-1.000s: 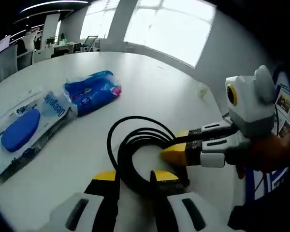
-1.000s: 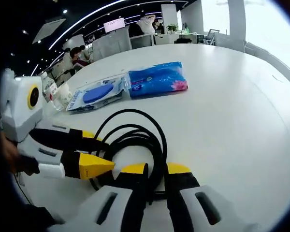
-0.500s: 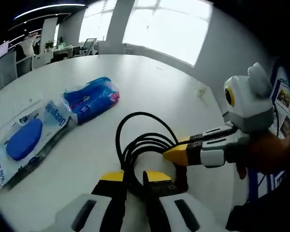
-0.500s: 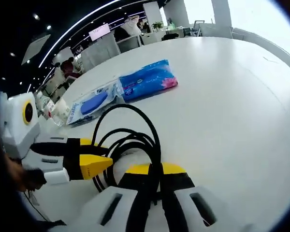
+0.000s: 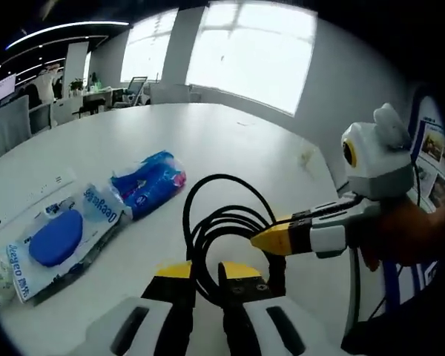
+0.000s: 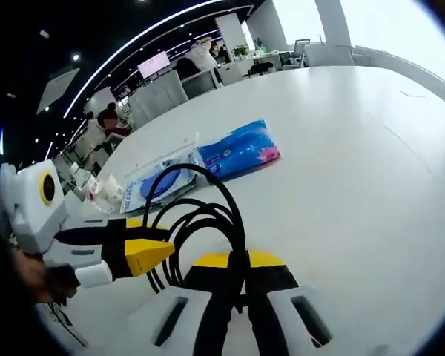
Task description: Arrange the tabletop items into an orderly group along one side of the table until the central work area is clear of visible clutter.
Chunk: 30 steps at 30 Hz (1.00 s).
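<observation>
Both tools are clamped on the coiled black cable (image 5: 226, 222): the left tool (image 5: 205, 271) grips one side of the coil and the right tool (image 6: 239, 261) the other, apparently so the loops stay bundled in transit. The coil hangs over the white surface (image 5: 230, 141). The blue pack (image 5: 150, 183) and clear pouch (image 5: 59, 233) lie side by side beyond it.

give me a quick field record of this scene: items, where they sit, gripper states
surface: white table
black cable coil: clamped by both grippers, loops standing up off the table
left gripper: shut on the coil
right gripper: shut on the coil
blue tissue pack: lying flat, beyond the coil
clear package with blue oval item: lying flat beside the tissue pack, looks touching
</observation>
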Tool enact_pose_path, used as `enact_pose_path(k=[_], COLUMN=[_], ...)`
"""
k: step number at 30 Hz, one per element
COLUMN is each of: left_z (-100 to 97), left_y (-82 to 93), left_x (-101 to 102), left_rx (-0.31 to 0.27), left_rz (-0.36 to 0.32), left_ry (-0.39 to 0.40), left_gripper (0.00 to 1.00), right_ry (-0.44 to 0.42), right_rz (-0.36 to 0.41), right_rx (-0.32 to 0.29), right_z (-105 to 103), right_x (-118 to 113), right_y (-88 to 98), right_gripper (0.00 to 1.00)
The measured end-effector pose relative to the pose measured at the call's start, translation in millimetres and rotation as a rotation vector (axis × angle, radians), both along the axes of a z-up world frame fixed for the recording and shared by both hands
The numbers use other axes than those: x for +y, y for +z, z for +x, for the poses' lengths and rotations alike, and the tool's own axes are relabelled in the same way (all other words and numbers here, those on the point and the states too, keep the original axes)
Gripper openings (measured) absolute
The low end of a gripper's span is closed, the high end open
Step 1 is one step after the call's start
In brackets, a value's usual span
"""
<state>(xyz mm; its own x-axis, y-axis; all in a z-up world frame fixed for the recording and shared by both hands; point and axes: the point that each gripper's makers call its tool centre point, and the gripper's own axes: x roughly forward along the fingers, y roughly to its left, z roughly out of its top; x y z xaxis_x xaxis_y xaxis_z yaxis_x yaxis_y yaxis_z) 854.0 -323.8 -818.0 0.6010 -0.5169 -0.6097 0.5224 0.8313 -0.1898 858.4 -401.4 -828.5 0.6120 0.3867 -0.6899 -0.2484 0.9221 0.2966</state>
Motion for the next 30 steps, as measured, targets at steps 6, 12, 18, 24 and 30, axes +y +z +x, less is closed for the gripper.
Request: enact_pose_path(k=[6, 12, 18, 24, 30], left_z=[10.3, 18.3, 23.6, 30.6, 36.9], left_y=[7.2, 5.8, -4.2, -13.0, -22.6], left_x=[8.8, 20.5, 29.9, 35.3, 41.9], left_rx=[-0.004, 0.002, 0.037, 0.065, 0.09], left_rz=[-0.004, -0.006, -0.001, -0.004, 0.0], left_ry=[0.026, 0.054, 0.084, 0.097, 0.115], left_gripper=[0.1, 0.1, 0.1, 0.09, 0.09], right_ry=[0.024, 0.061, 0.087, 0.093, 0.111], right_rz=[0.003, -0.003, -0.024, -0.03, -0.05], right_rx=[-0.006, 0.007, 0.033, 0.061, 0.046], right_z=[11.6, 25.1, 32.3, 34.2, 42.1], right_x=[10.5, 21.8, 32.1, 37.7, 46.3], right_y=[6.2, 2.8, -7.8, -14.5, -25.5], right_gripper=[0.01, 0.01, 0.01, 0.01, 0.01])
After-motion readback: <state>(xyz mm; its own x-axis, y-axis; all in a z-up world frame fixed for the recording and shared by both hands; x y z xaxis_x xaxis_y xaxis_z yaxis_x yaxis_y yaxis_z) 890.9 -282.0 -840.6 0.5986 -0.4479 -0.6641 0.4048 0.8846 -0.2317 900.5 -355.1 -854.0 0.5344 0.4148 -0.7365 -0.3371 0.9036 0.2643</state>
